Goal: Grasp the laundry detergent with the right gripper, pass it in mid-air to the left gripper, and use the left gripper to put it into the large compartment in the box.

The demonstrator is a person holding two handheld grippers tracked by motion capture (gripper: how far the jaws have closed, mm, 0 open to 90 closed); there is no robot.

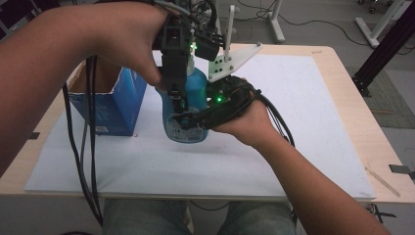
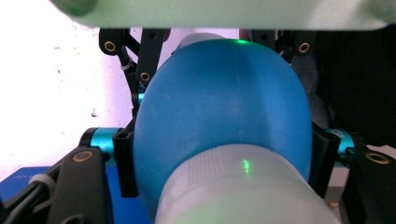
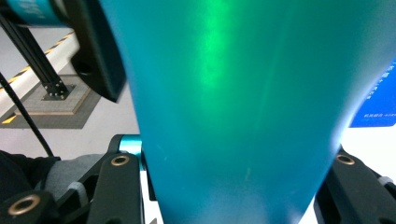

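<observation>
Both grippers clamp an upright blue plastic bottle (image 1: pixel 188 105) on the white table mat (image 1: pixel 293 122): left gripper (image 1: pixel 177 98) from above, right gripper (image 1: pixel 188 120) low on its side.

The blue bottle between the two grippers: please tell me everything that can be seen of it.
The blue bottle looks like translucent plastic, with rounded shoulders, a pale ribbed cap and a printed label low on its body. It is held upright above the white mat, beside an open blue carton. The left gripper comes from above, its jaws at the shoulders; the right gripper is shut on the lower body.
</observation>
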